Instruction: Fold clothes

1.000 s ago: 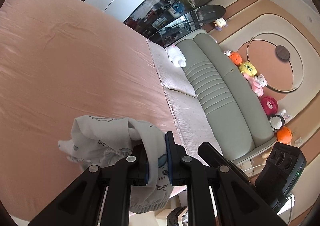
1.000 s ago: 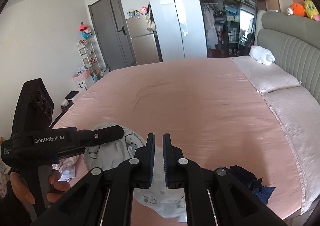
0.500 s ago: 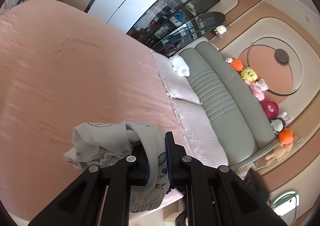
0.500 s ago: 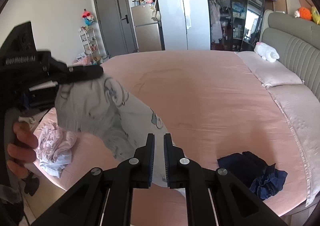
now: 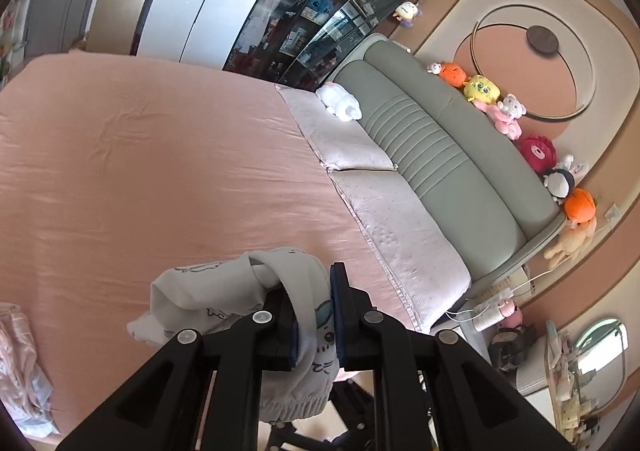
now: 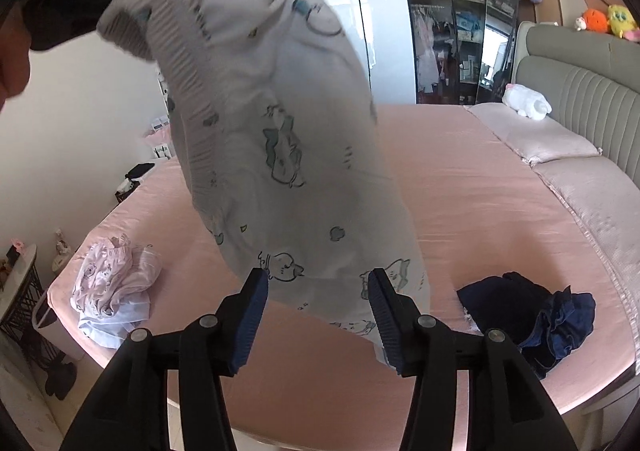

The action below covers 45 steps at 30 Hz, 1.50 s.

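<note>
Left wrist view
Left gripper point(image 5: 314, 315): pressed together on the white printed garment point(image 5: 224, 291), a fold of cloth being pinched between its blue pads.
Garment position: bunched over the gripper's fingers and held above the near edge of the pink bed point(image 5: 160, 171); an elastic hem is seen hanging below the jaws.
Pillows point(image 5: 384, 211): two pale ones are laid along the grey headboard point(image 5: 440, 147), with a white plush point(image 5: 340, 103) resting on the far one.
Headboard top: a row of stuffed toys point(image 5: 520, 123) is lined along it.

Right wrist view
Right gripper point(image 6: 318, 315): spread wide, nothing held; the lower edge of the garment point(image 6: 280, 131) is seen hanging just beyond and between its fingertips.
Garment: lifted high from the upper left, where the left gripper is only partly in frame; it is blurred.
Pink-white clothes point(image 6: 112, 287): a crumpled pile lies on the bed's left corner.
Navy garment point(image 6: 532, 315): crumpled on the bed at right, well apart from the pile.
</note>
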Motion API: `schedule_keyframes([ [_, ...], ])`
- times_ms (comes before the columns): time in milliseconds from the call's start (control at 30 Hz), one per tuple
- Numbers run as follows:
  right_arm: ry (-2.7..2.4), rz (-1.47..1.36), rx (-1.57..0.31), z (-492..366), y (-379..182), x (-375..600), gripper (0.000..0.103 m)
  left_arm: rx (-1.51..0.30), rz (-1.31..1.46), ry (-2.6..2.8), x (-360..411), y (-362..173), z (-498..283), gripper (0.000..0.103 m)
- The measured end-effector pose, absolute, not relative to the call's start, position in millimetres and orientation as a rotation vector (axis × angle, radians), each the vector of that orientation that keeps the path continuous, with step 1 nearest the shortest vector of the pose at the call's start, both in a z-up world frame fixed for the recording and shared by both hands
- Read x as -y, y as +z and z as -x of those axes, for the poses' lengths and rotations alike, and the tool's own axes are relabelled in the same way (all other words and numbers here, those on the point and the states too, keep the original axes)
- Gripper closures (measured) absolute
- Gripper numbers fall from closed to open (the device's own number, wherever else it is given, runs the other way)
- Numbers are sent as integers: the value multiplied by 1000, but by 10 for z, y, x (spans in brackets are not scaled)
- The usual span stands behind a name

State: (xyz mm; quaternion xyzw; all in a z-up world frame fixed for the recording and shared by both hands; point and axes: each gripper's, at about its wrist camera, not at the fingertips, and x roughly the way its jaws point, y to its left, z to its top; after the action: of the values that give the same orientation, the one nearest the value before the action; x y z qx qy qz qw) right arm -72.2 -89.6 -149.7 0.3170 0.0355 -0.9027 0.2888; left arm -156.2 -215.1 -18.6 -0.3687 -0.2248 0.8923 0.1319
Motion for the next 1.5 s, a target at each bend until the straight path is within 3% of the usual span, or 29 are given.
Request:
schedule_keyframes([
  [233, -2388, -772, 27, 492, -1325, 912, 50, 649, 1026, 2611, 1989, 146, 1536, 92],
  [367, -2398, -683, 23, 337, -1223, 921, 37, 631, 1024, 2622, 1915, 323, 1539, 92],
  [600, -2490, -573, -23, 236, -1234, 1020, 36, 516, 1023, 2661, 1741, 737, 1480, 92],
  [900, -2786, -202, -313, -105, -914, 1248, 36, 432, 1093, 2722, 1628, 948, 1440, 92],
  [1233, -2950, -10, -457, -284, -887, 1440, 33, 458, 1132, 2719, 1646, 1094, 1407, 92],
  [1500, -2988, 219, -804, -462, -1127, 1831, 31, 509, 1152, 2705, 1697, 1244, 1430, 92],
])
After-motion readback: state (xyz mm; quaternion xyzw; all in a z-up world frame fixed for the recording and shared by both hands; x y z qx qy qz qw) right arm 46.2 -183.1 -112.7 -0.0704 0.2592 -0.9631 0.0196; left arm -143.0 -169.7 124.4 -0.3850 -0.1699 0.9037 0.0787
